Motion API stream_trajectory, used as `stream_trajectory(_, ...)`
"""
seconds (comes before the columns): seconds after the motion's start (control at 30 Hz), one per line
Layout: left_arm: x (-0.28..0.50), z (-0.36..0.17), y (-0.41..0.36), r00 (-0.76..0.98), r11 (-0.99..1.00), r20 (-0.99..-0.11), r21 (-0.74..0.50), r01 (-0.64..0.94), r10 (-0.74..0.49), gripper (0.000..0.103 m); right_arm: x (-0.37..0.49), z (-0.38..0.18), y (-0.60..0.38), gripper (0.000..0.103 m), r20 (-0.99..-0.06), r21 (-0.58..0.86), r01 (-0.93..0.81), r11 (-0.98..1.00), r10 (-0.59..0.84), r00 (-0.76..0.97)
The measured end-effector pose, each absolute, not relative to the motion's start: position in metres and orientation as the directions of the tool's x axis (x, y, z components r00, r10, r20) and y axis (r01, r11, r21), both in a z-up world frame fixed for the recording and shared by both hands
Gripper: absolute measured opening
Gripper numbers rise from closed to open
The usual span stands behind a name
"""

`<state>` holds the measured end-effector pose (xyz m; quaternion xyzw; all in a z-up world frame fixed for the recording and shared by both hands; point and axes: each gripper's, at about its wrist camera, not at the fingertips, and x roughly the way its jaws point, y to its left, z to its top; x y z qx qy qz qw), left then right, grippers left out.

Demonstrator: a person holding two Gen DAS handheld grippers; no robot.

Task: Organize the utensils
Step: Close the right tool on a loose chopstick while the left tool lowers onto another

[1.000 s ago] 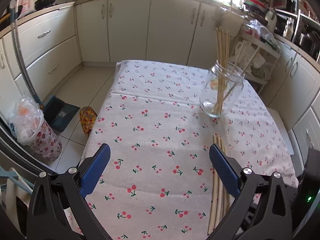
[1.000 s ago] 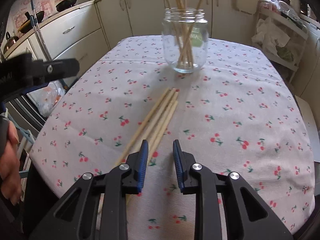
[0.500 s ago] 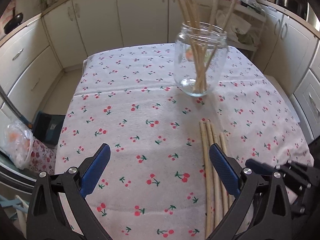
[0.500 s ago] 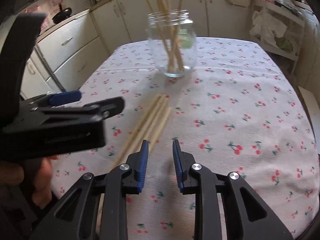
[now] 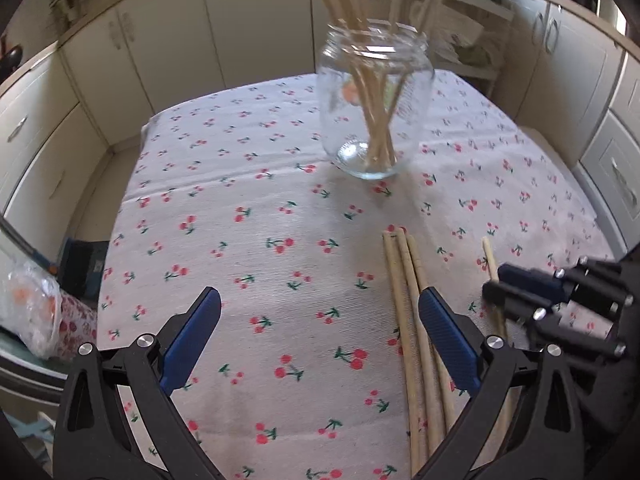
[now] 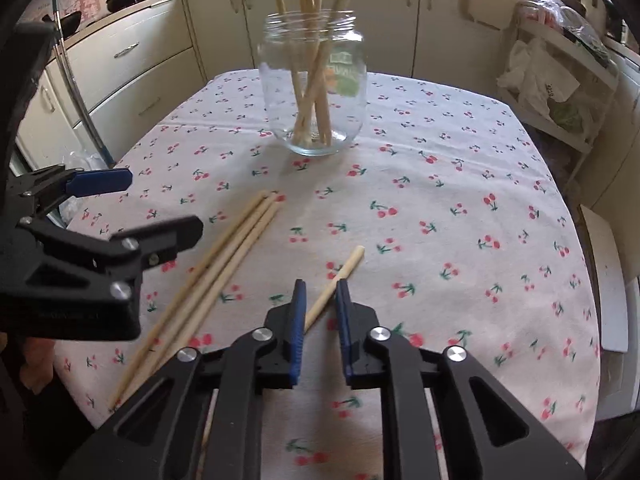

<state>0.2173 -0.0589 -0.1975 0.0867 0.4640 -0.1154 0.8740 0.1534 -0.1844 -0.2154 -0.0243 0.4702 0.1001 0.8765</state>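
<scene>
The right tongs (image 6: 320, 304) have just been closing and now clamp one wooden stick (image 6: 335, 283) above the cherry-print tabletop (image 6: 460, 208). The left tongs (image 5: 320, 312) hang released beside three loose sticks (image 5: 404, 280), the stick-filled glass jar (image 6: 312, 88) beyond.

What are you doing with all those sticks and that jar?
A person holds a gripper in each hand and is sorting long wooden sticks. The right gripper has one wooden stick between its jaws, which have just been closing, apart from the three wooden sticks lying together on the cherry-print tablecloth. The left gripper hovers wide open beside them, holding nothing. Several sticks already stand in the clear glass jar.
</scene>
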Motion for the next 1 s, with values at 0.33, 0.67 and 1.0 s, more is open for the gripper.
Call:
stream_trajectory(0.33, 0.234, -0.218, -0.066, 0.508, 0.961, -0.861, 0.103, 0.255, -0.042, 0.092, 0.172, -0.218, -0.183, 0.013, -0.823, 0.078, -0.261, 0.962, 0.210, 0.528)
stream_trajectory(0.67, 0.238, -0.218, -0.068, 0.518, 0.972, -0.853, 0.063, 0.224, -0.064, 0.075, 0.157, -0.215, -0.187, 0.013, -0.832, 0.102, -0.172, 0.980, 0.179, 0.525)
stream_trajectory(1.0, 0.238, -0.213, -0.064, 0.476, 0.965, -0.865, -0.035, 0.260, -0.159, 0.032, 0.160, -0.215, -0.184, 0.006, -0.853, 0.070, -0.184, 0.980, 0.154, 0.498)
